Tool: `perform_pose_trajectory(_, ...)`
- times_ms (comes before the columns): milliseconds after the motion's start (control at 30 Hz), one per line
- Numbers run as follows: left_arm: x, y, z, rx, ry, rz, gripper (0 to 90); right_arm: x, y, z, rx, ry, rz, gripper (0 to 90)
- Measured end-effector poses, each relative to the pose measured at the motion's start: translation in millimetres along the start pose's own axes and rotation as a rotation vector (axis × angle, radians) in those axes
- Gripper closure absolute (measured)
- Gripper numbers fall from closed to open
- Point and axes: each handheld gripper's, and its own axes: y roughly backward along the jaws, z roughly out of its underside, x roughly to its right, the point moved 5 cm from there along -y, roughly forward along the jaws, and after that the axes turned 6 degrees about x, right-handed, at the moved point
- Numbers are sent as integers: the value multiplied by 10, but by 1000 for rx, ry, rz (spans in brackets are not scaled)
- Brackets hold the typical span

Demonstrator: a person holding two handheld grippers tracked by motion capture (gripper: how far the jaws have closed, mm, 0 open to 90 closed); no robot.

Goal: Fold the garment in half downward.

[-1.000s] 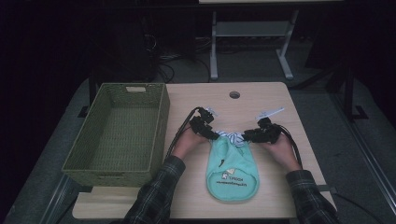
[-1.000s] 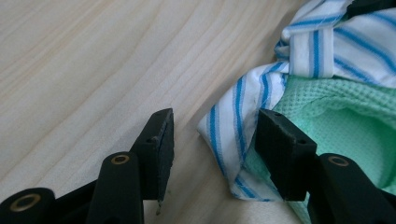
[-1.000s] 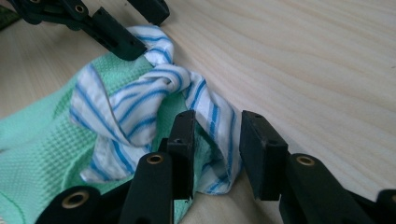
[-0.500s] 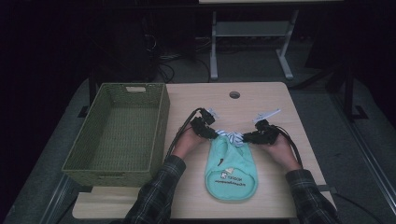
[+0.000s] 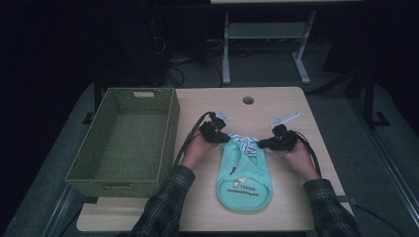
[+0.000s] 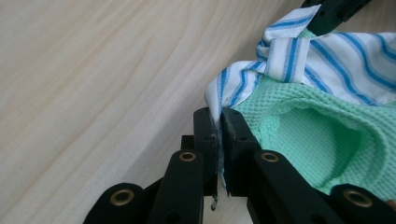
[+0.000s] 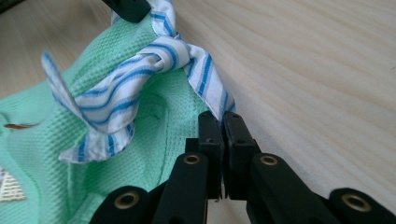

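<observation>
At the far left of the high view a rectangular green woven basket (image 5: 126, 138) sits on the pale wooden counter (image 5: 276, 103), its long right wall running just beside the person's left forearm. To its right, the left claw (image 5: 221, 138) lies low over the counter at the upper left corner of a small mint-green waffle-knit garment with a blue-and-white striped collar (image 5: 243, 180). In the left gripper view its two black jaws have just been closing and now stand pressed together, with the white, blue-striped edge of the collar (image 6: 219, 100) pinched between the pads.

The garment lies flat on the counter between the two hands, its rounded lower end toward the person and a small printed logo (image 5: 244, 186) near its middle.

Further right, the right claw (image 5: 263, 144) meets the garment's upper right corner. In the right gripper view its jaws have likewise just been closing and are clamped tight on a striped collar strip (image 7: 211, 100), with mint fabric just beside them.
</observation>
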Motion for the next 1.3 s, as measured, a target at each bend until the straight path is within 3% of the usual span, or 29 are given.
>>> perform_pose_trajectory(200, 25, 162, -137, 61, -33, -35, 852, -30, 169, -189, 36, 28, 13, 875)
perform_pose_trajectory(433, 15, 292, -289, 96, -51, -56, 851, -36, 255, -334, 39, 53, 21, 873)
perform_pose_trajectory(633, 43, 425, -388, 120, -92, -66, 851, -63, 342, -439, 54, 65, 22, 873)
perform_pose_trajectory(667, 39, 473, -435, 140, -96, -73, 850, -70, 383, -482, 81, 95, 33, 873)
perform_pose_trajectory(733, 28, 520, -485, 142, -114, -85, 849, -81, 431, -548, 90, 96, 40, 873)
perform_pose_trajectory(800, 30, 530, -500, 143, -127, -93, 849, -87, 451, -581, 97, 100, 44, 873)
perform_pose_trajectory(900, 76, 494, -452, 145, -184, -117, 847, -100, 440, -580, 101, 128, 73, 872)
perform_pose_trajectory(1033, 128, 431, -311, 165, -180, -103, 846, -128, 331, -416, 102, 131, 86, 872)
perform_pose_trajectory(1133, 153, 408, -239, 155, -194, -100, 845, -162, 265, -311, 99, 129, 85, 872)
perform_pose_trajectory(1200, 132, 409, -241, 159, -196, -105, 845, -165, 259, -313, 97, 132, 89, 872)
perform_pose_trajectory(1300, 91, 512, -370, 201, -185, -128, 843, -122, 321, -466, 112, 157, 110, 872)
